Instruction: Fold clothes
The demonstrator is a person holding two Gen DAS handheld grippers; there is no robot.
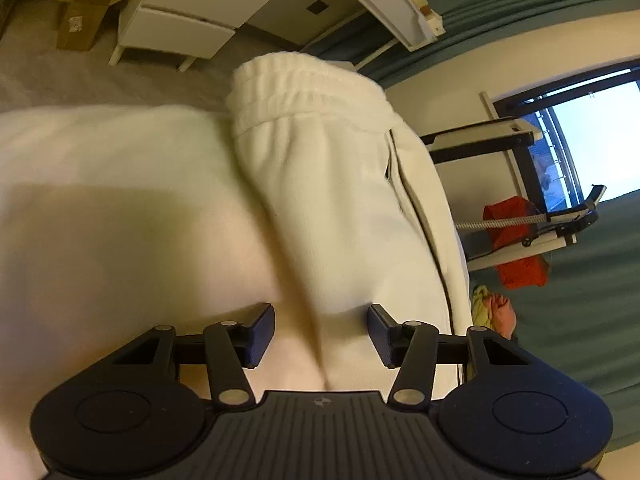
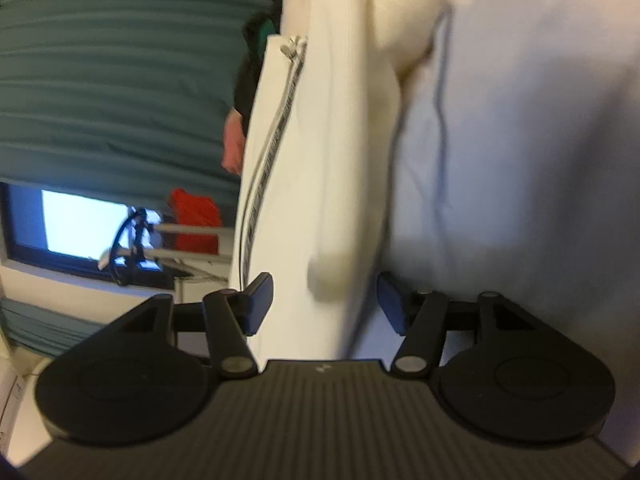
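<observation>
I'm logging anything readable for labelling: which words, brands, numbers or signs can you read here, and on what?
None can be read.
Small emblem on the left gripper body: a mark, no letters.
Label on the cardboard box: too small.
Striped band along the white sweatpants: blurred.

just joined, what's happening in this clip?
A person is folding clothes with a handheld tool in each hand. A pair of cream-white fleece sweatpants with an elastic waistband lies on a white surface. The left tool and the right tool both stand open over the fabric, gripping nothing. The right wrist view is blurred; a striped side seam shows there.
</observation>
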